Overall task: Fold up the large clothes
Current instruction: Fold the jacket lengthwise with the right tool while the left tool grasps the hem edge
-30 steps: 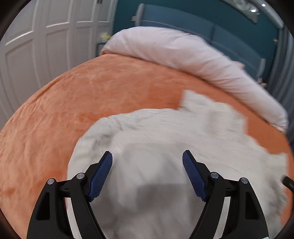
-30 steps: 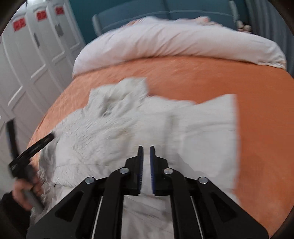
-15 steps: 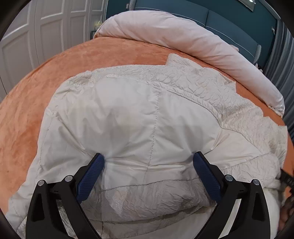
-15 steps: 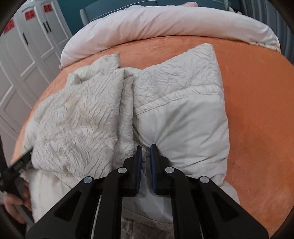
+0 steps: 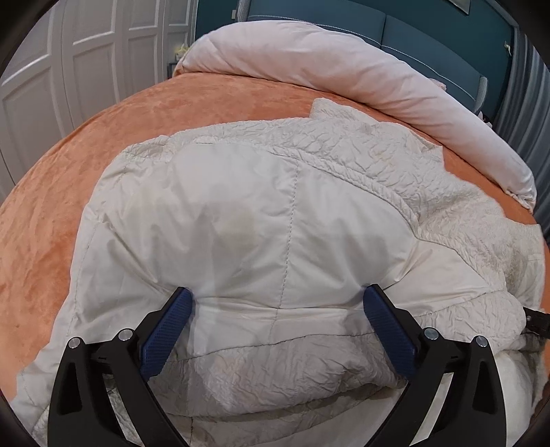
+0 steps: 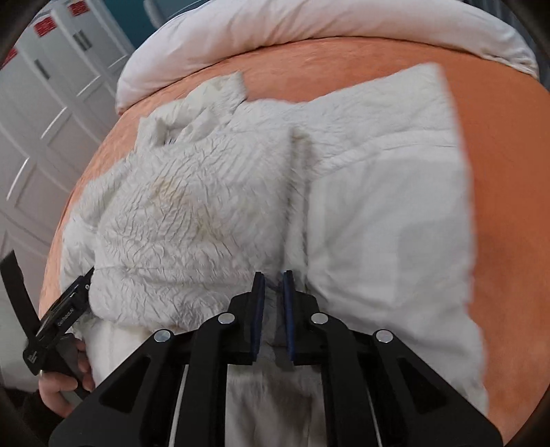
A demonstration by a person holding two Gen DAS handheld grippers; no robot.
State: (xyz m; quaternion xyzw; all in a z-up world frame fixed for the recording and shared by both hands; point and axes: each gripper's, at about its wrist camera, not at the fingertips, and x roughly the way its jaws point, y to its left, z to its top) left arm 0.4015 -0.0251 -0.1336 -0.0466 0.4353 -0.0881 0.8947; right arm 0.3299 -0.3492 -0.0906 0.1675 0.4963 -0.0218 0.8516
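Observation:
A large cream puffy jacket [image 5: 275, 223] lies folded on the orange bed [image 5: 68, 206]. My left gripper [image 5: 276, 302] is wide open, its blue pads [image 5: 165, 326] resting on either side of a smooth quilted panel. In the right wrist view the jacket [image 6: 206, 206] fills the middle. My right gripper [image 6: 273, 285] is nearly shut, with a fold of the jacket's fabric between the pads; the view is blurred. The left gripper's body [image 6: 62, 316] shows at the jacket's left edge, held by a hand.
A rolled pale pink duvet [image 5: 343, 72] lies across the far end of the bed. White wardrobe doors [image 5: 68, 68] stand to the left. A teal headboard [image 5: 412, 31] is behind the duvet. Bare orange bedspread [image 6: 508, 206] lies right of the jacket.
Both grippers dropped low onto the jacket, which was laid flat and folded over. The left gripper stays open on the quilted panel. The right gripper's jaws have parted slightly and it is moving.

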